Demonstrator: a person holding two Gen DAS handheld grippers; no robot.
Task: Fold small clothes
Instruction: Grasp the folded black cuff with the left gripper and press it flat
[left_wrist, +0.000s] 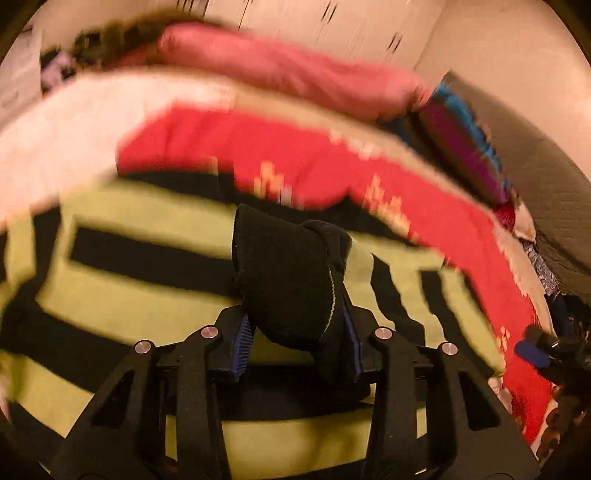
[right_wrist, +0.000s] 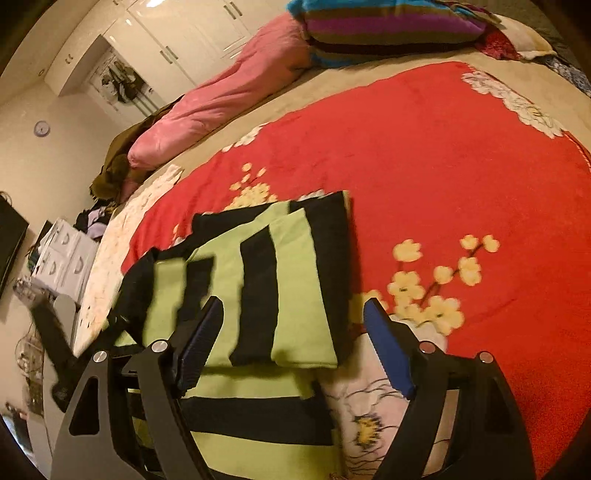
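A small lime-green and black striped garment (left_wrist: 140, 299) lies partly folded on a red blanket. My left gripper (left_wrist: 295, 343) is shut on a bunched black piece (left_wrist: 284, 273) of that garment, and the cloth stands up between the blue pads (left_wrist: 241, 347). In the right wrist view the garment (right_wrist: 291, 258) shows a folded top layer over a lower striped layer. My right gripper (right_wrist: 293, 306) hovers over the garment's near right edge, open, with nothing pinched between its fingers. The left wrist view is blurred.
The red blanket with yellow flowers (right_wrist: 443, 155) covers the bed. A pink duvet (right_wrist: 229, 92) and a striped pillow (right_wrist: 388, 29) lie along the far side. White boxes (right_wrist: 62, 254) and clutter stand beyond the bed's left edge. Cupboards (right_wrist: 177, 33) line the wall.
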